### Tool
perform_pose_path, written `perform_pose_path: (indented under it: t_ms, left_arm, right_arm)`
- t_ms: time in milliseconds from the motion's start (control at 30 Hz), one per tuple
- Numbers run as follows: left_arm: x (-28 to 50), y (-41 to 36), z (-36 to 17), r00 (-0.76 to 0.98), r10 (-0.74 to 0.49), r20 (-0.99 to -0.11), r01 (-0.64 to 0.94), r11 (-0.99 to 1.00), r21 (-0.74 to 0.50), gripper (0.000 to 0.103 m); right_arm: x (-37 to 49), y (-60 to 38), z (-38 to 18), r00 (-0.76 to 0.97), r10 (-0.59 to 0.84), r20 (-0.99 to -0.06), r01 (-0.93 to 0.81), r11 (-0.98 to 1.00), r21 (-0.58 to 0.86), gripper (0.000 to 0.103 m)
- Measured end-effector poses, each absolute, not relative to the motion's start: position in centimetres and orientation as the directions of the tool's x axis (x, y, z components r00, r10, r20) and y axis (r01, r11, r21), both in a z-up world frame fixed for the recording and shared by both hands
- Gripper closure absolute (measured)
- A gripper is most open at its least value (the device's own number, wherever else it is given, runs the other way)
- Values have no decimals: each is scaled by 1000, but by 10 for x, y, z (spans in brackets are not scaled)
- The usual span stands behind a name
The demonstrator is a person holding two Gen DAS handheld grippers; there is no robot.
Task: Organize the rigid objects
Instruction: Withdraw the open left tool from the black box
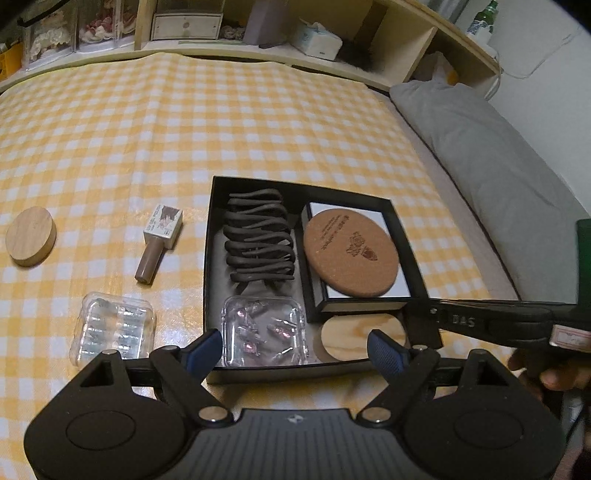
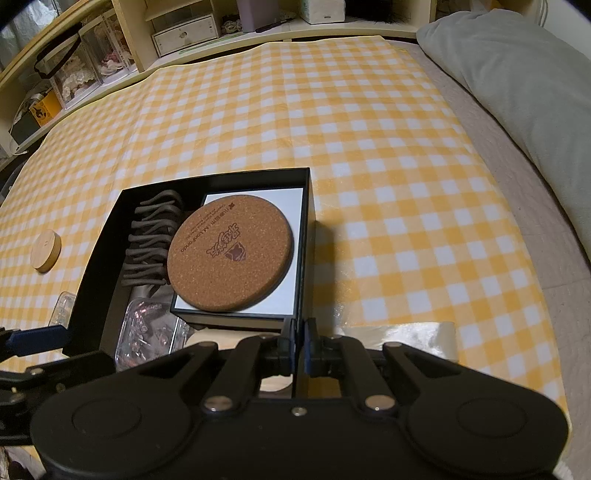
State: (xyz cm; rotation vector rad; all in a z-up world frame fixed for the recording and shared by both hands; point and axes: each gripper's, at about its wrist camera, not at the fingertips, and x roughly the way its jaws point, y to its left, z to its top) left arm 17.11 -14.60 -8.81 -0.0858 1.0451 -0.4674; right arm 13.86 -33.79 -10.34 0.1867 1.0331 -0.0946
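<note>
- Black cardboard box [image 1: 208,236], open-topped, lies on the yellow-and-white checked cloth [image 1: 258,122] near the cloth's right side; it is the container for the sorted things.
- Inside it: one dark brown claw hair clip [image 1: 258,236] at the far left, one smaller black box with a white top [image 1: 369,295] at the right, and one round cork coaster [image 1: 351,251] lying on that white top.
- Also inside, along the near edge: one clear plastic case [image 1: 264,336] with small pinkish pieces, and one pale wooden disc [image 1: 351,336] beside it.
- Outside the box, on the cloth to its left: one second wooden disc [image 1: 31,236] well apart, one nail-polish bottle [image 1: 159,240] lying on its side, and one second clear case [image 1: 114,325].
- Two clear cases, two wooden discs, one coaster, one clip, one bottle in all.
- Left gripper [image 1: 295,350] hangs over the box's near edge, blue pads spread wide, with nothing between them.
- Right gripper [image 2: 299,343] has its pads pinched on the box's near right wall.
- Grey pillow [image 2: 517,74] lies to the right of the cloth; pale wooden shelves [image 1: 295,33] with boxes and clear containers line the far side.
</note>
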Motion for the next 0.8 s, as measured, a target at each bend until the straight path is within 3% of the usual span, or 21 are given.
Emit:
perform_pose_path:
  t_ms: [433,800]
  left_arm:
    - [150,-122,-25,552,-409,-727,413,891,-188,1]
    - [160,-64,-45,606,-301,-736,384,921,-60,0]
  right_arm:
    - [139,-338,-104,509,9,-860,165,980,108,97]
    - [139,-338,-104,509,8,-861,164,981,106,97]
